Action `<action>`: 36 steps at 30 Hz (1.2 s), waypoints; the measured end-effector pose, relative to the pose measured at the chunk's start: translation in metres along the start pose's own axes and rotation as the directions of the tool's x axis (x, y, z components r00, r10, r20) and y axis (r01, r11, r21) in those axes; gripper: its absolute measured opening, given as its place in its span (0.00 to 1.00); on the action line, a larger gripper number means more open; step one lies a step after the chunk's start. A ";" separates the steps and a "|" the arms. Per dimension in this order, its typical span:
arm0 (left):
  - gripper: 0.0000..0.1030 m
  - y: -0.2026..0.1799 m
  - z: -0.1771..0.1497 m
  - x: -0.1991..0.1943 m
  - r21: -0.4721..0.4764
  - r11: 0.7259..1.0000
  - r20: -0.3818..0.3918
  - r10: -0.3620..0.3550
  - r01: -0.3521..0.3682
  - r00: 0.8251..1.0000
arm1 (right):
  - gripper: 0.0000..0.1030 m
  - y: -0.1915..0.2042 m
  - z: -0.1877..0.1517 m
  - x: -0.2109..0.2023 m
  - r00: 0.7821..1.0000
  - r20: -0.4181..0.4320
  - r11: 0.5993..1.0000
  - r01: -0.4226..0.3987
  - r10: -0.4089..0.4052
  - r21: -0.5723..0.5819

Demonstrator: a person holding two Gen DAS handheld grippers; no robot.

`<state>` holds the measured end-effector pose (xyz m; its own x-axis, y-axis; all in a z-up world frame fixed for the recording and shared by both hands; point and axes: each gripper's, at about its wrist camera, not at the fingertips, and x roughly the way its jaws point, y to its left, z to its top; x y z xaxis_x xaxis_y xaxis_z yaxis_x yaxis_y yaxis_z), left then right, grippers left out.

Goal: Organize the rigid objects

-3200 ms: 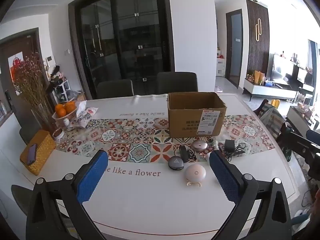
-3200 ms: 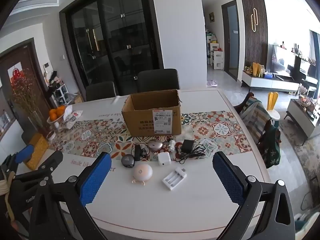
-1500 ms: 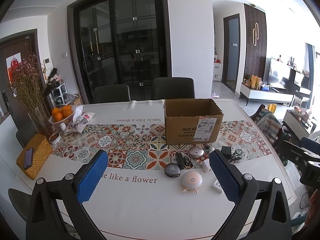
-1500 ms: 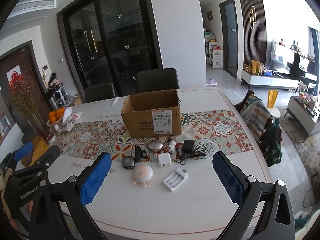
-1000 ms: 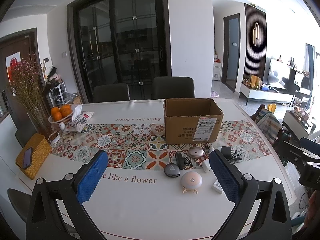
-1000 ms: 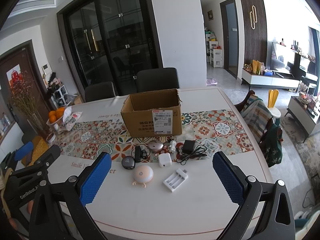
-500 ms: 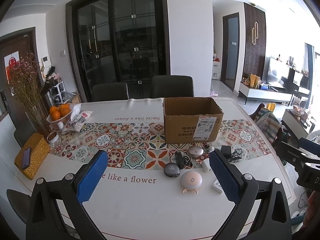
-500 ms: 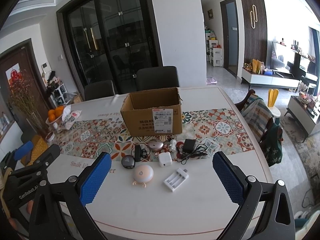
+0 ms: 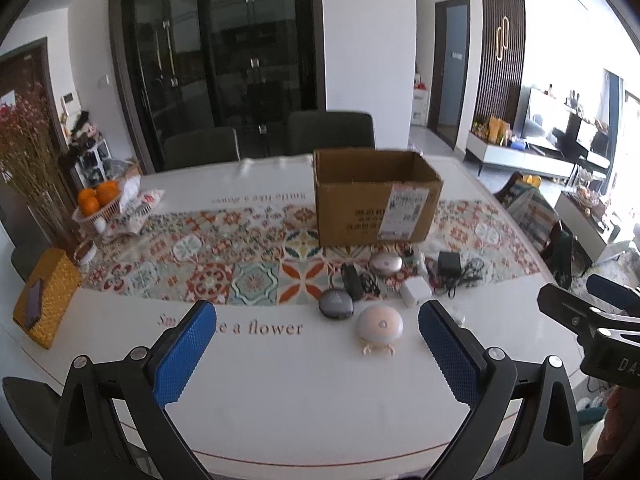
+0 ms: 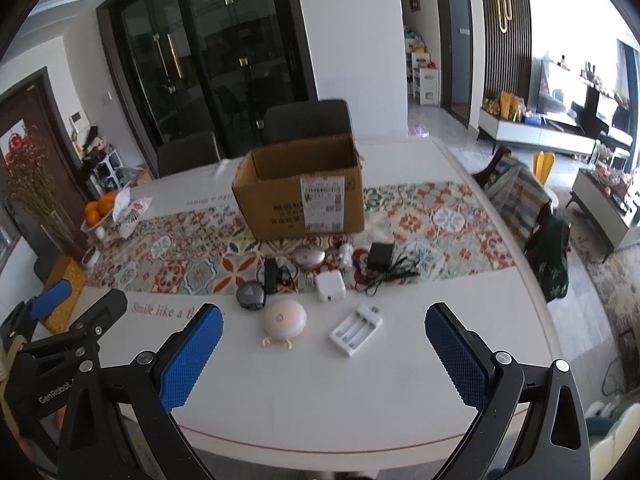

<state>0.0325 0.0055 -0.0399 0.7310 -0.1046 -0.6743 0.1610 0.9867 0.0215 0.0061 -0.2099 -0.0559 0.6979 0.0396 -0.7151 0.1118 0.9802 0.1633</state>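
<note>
Gadgets lie in a loose cluster on the white table point(image 9: 280, 392), just in front of an open cardboard box point(image 9: 376, 204); the box looks like the intended home for them, its mouth facing up and its labelled side turned toward the camera. In the left wrist view the left gripper point(image 9: 316, 344) hangs above the near table edge with its jaws spread wide and nothing between the 2 blue pads. The round pink device point(image 9: 380, 322) sits nearest, with a dark grey puck point(image 9: 335, 305) just behind it to the left. A black adapter point(image 9: 449, 263) and its tangled cord rest by the runner's edge. A small white piece beside the right pad is too hidden to name with confidence here.

From the right wrist view the right gripper point(image 10: 324, 340) is likewise released and empty, held back over the near table edge, probably to survey before choosing a first item. The white battery charger point(image 10: 356, 330) lies flat, slots up, its long axis running diagonally from near-left to far-right, plug end pointing toward the far right. The white cube plug point(image 10: 330, 286) sits just behind it. Nothing appears to be in the box yet, though its floor is out of sight.
</note>
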 end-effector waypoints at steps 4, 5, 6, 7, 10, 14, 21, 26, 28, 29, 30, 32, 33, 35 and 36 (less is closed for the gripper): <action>1.00 -0.002 -0.010 0.020 -0.007 1.000 -0.049 0.019 -0.020 0.999 | 0.99 -0.003 -0.005 0.019 0.998 -0.059 1.000 -0.001 0.002 0.009; 1.00 -0.004 -0.012 0.024 -0.004 1.000 -0.064 0.025 -0.025 0.998 | 0.99 -0.004 -0.005 0.024 0.997 -0.072 1.000 0.001 -0.001 0.007; 1.00 -0.005 -0.013 0.026 -0.003 1.000 -0.072 0.027 -0.027 0.997 | 0.99 -0.005 -0.005 0.029 0.996 -0.085 1.000 -0.003 0.003 0.002; 1.00 -0.007 -0.014 0.031 -0.005 0.999 -0.083 0.034 -0.034 0.996 | 0.99 -0.006 -0.005 0.034 0.995 -0.099 1.000 -0.003 0.002 -0.004; 1.00 -0.012 -0.015 0.044 -0.023 0.999 -0.108 0.044 -0.046 0.993 | 0.99 -0.011 -0.004 0.050 0.990 -0.137 1.000 -0.017 0.013 -0.025; 1.00 -0.022 -0.018 0.061 -0.043 0.997 -0.149 0.063 -0.070 0.987 | 0.99 -0.018 0.000 0.077 0.978 -0.204 0.996 -0.058 0.045 -0.060; 1.00 -0.041 -0.037 0.095 -0.095 0.986 -0.244 0.110 -0.137 0.963 | 0.99 -0.034 -0.002 0.126 0.941 -0.323 0.982 -0.148 0.102 -0.120; 1.00 -0.045 -0.052 0.116 -0.140 0.976 -0.298 0.116 -0.164 0.947 | 0.99 -0.044 -0.006 0.159 0.912 -0.393 0.973 -0.184 0.114 -0.143; 1.00 -0.046 -0.057 0.126 -0.153 0.973 -0.318 0.119 -0.175 0.941 | 0.99 -0.046 -0.009 0.172 0.903 -0.417 0.968 -0.188 0.105 -0.164; 1.00 -0.048 -0.059 0.130 -0.152 0.973 -0.322 0.118 -0.174 0.939 | 0.99 -0.046 -0.011 0.179 0.899 -0.424 0.966 -0.195 0.105 -0.173; 1.00 -0.050 -0.061 0.134 -0.148 0.973 -0.328 0.120 -0.177 0.937 | 0.99 -0.046 -0.013 0.184 0.896 -0.433 0.964 -0.196 0.102 -0.179; 1.00 -0.053 -0.066 0.144 -0.140 0.975 -0.342 0.119 -0.176 0.932 | 0.99 -0.046 -0.018 0.195 0.887 -0.452 0.963 -0.197 0.095 -0.183; 1.00 -0.054 -0.069 0.151 -0.137 0.975 -0.358 0.115 -0.174 0.927 | 0.99 -0.046 -0.022 0.203 0.879 -0.467 0.962 -0.200 0.092 -0.188; 1.00 -0.054 -0.074 0.159 -0.135 0.976 -0.380 0.109 -0.172 0.919 | 0.99 -0.044 -0.027 0.214 0.869 -0.488 0.960 -0.197 0.079 -0.197; 1.00 -0.055 -0.076 0.163 -0.133 0.976 -0.388 0.108 -0.172 0.915 | 0.99 -0.043 -0.029 0.218 0.865 -0.495 0.959 -0.197 0.074 -0.202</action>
<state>0.0928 -0.0560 -0.2073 0.4292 0.0594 -0.9012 -0.0569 0.9976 0.0387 0.1325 -0.2381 -0.2389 0.2618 0.2025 -0.9436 -0.1731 0.9717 0.1605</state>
